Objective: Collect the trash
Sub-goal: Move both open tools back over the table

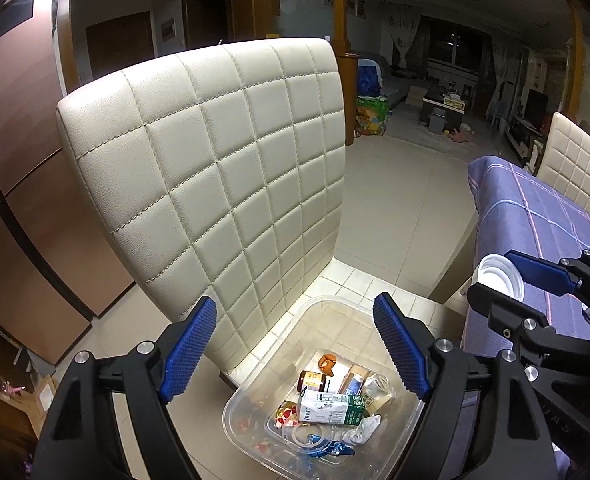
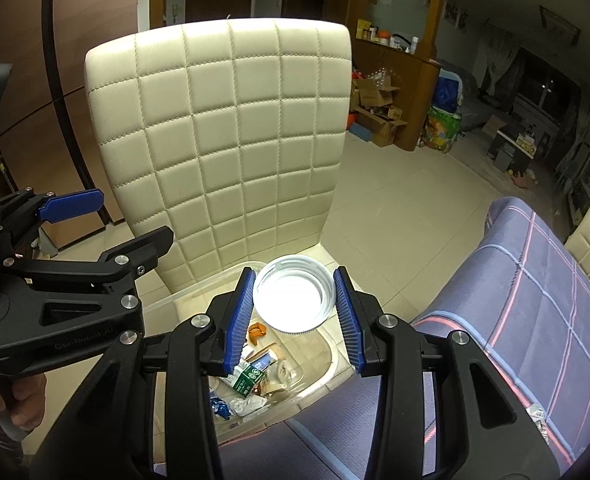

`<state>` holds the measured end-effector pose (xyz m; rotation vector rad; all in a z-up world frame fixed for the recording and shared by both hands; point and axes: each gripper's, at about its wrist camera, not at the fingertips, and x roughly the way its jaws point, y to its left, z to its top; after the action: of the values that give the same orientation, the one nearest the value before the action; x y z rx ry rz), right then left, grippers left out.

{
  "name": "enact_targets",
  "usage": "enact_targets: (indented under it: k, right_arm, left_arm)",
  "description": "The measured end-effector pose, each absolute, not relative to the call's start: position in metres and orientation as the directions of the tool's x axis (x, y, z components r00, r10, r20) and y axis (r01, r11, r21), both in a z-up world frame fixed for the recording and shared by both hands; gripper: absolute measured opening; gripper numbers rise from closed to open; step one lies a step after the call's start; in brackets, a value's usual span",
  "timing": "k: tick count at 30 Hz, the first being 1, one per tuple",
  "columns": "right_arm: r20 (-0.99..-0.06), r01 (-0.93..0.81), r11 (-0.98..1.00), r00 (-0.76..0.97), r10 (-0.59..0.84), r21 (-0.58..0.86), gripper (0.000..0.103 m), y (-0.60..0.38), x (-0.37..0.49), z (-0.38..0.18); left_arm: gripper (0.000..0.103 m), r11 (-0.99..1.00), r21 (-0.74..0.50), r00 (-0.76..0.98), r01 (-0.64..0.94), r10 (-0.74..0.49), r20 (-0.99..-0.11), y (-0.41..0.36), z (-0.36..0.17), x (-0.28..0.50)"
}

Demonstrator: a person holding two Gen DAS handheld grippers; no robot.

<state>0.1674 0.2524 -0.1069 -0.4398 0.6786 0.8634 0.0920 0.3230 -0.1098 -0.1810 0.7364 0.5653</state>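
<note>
Our left gripper (image 1: 295, 348) gapes empty above the clear plastic bin (image 1: 255, 432); our right gripper (image 2: 295, 312) clamps a round white plastic lid (image 2: 293, 300) between its fingers.

- A clear plastic bin (image 1: 255, 396) sits on the chair seat with its mouth open to the air above; a carton (image 1: 331, 407) and other scraps cover its floor.
- The quilted chair back (image 1: 215, 168) rises as a wall directly behind the bin.
- A table under a purple cloth (image 2: 535, 320) crowds the bin's right side.
- The left gripper (image 1: 295, 348), jaws wide and empty, hangs over the bin, with the right gripper (image 2: 295, 312) and its white lid (image 2: 293, 298) close alongside.
</note>
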Motion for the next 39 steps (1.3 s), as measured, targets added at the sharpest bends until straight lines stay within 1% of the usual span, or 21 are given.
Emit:
enact_targets:
  k: [10,12,14,15,29,39]
  right_arm:
    - [-0.692,-0.818,0.569,0.457,0.558,-0.082,0.042,0.265,0.167,-0.105]
    - [-0.687,-0.812,0.578,0.464,0.559,-0.079,0.05,0.266,0.168,-0.104]
    - [-0.678,-0.806,0.588,0.472,0.563,-0.073,0.067,0.263,0.169,-0.103]
    - [-0.675,-0.804,0.591,0.474,0.565,-0.069,0.069,0.262,0.169,-0.102]
    - [-0.673,-0.79,0.607,0.493,0.552,-0.081,0.068,0.24,0.159,-0.096]
    - [-0.64,-0.764,0.64,0.533,0.553,-0.083,0.068,0.201,0.142,-0.078]
  left_arm:
    - [0.079,0.82,0.022,0.593,-0.572,0.431,-0.681,0.332,-0.111,0.084]
    - [0.079,0.811,0.022,0.585,-0.585,0.441,-0.681,0.335,-0.111,0.083]
    - [0.079,0.809,0.014,0.584,-0.588,0.435,-0.685,0.338,-0.112,0.081]
    - [0.079,0.809,0.008,0.584,-0.588,0.432,-0.688,0.339,-0.112,0.08]
    - [0.079,0.82,0.013,0.599,-0.573,0.429,-0.676,0.326,-0.102,0.072]
    - [0.079,0.848,0.025,0.638,-0.53,0.418,-0.646,0.29,-0.079,0.061]
